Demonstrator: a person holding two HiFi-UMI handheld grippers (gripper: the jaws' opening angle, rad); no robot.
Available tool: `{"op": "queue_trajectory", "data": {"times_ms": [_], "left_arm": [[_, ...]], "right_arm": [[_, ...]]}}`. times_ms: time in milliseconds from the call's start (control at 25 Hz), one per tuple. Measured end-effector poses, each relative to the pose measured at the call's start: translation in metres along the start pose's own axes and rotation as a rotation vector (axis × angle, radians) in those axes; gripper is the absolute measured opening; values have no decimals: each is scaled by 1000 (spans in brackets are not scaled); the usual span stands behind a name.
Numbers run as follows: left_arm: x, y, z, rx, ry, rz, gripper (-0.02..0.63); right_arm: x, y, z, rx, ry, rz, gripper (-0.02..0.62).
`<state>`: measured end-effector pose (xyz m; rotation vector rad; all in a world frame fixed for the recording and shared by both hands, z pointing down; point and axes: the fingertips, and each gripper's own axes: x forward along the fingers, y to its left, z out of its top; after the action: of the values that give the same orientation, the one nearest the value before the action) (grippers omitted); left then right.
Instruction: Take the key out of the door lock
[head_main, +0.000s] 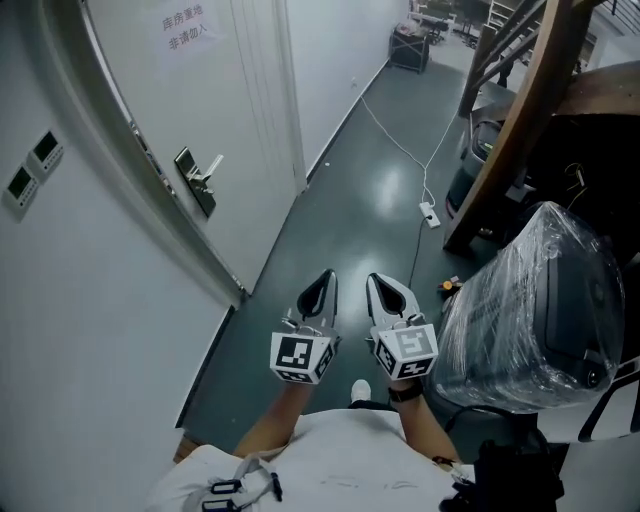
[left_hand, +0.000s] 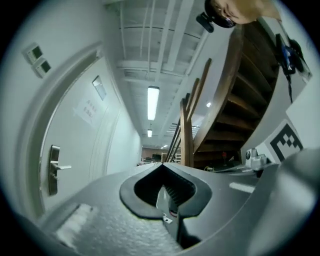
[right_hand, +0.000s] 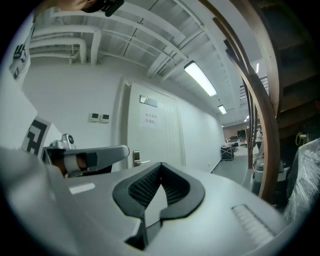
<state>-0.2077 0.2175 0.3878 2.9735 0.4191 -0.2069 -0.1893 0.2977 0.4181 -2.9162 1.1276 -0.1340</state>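
The white door (head_main: 150, 90) stands to my left with a dark lock plate and lever handle (head_main: 195, 180) on it. Too little detail shows to make out a key there. The lock plate also appears in the left gripper view (left_hand: 53, 170) and, small, in the right gripper view (right_hand: 136, 159). My left gripper (head_main: 322, 285) and right gripper (head_main: 385, 290) hang side by side over the dark floor, well short of the door. Both are shut with nothing between the jaws, as the left gripper view (left_hand: 162, 167) and right gripper view (right_hand: 161, 167) confirm.
A paper sign (head_main: 187, 27) is stuck high on the door, and wall switches (head_main: 30, 165) sit left of the frame. A white cable and power strip (head_main: 428, 212) lie on the floor. A plastic-wrapped chair (head_main: 530, 310) and a wooden staircase (head_main: 530, 110) crowd the right.
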Motion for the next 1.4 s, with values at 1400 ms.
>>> {"op": "queue_trajectory", "data": {"times_ms": [1400], "left_arm": [[311, 290, -51, 122, 70, 313, 2]], "right_arm": [[406, -131, 39, -224, -106, 345, 5]]}}
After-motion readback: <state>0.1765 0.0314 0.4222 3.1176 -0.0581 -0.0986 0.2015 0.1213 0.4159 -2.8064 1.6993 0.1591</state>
